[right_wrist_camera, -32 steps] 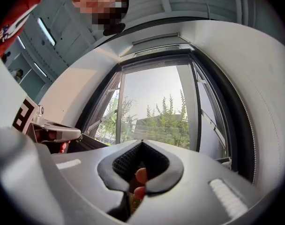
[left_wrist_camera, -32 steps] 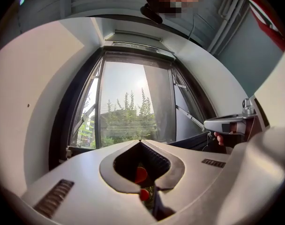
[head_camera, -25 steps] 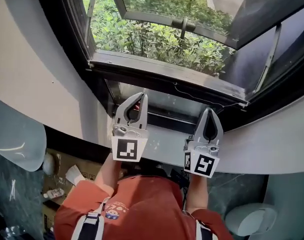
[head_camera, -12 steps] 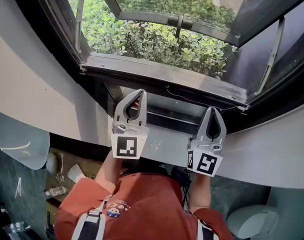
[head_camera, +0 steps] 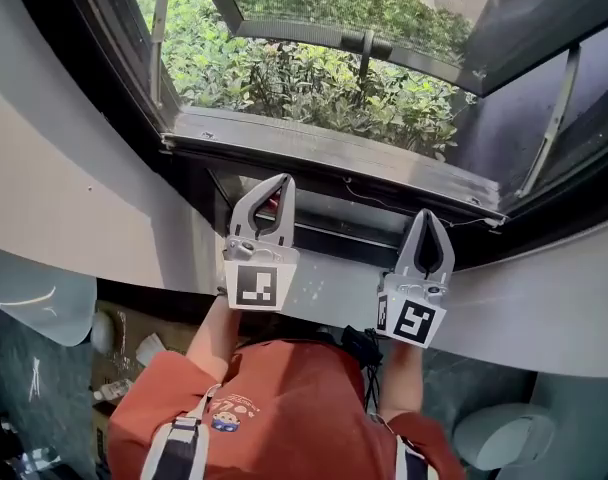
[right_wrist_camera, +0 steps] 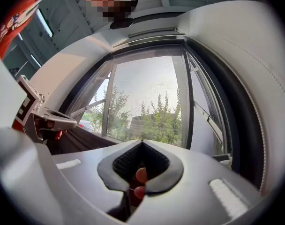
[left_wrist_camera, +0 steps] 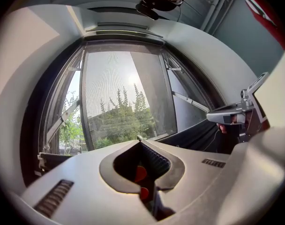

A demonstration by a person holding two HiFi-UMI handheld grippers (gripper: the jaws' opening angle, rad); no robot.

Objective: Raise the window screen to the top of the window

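The window fills the upper head view, with shrubs outside. In both gripper views a fine mesh screen (left_wrist_camera: pixel 119 97) (right_wrist_camera: pixel 152 102) covers the opening. A grey bar (head_camera: pixel 334 153) runs across the bottom of the opening, with a thin cord (head_camera: pixel 404 208) hanging under it. My left gripper (head_camera: pixel 282 180) (left_wrist_camera: pixel 140 138) is shut with nothing in it, tips just below that bar on the left. Further right, my right gripper (head_camera: pixel 427 215) (right_wrist_camera: pixel 142 142) is shut and empty too, short of the dark lower frame (head_camera: pixel 334 233). Neither touches the screen.
A curved white ledge (head_camera: pixel 544 308) runs under the window. An outward-swung glass sash with a metal stay (head_camera: pixel 549 118) stands at the right. On the floor are a cardboard box with small items (head_camera: pixel 124 353) and white rounded seats (head_camera: pixel 34 298) (head_camera: pixel 499 438).
Both shut grippers have edged a little closer to the window's lower frame, and the head camera has shifted slightly. Their jaws stay as they were.
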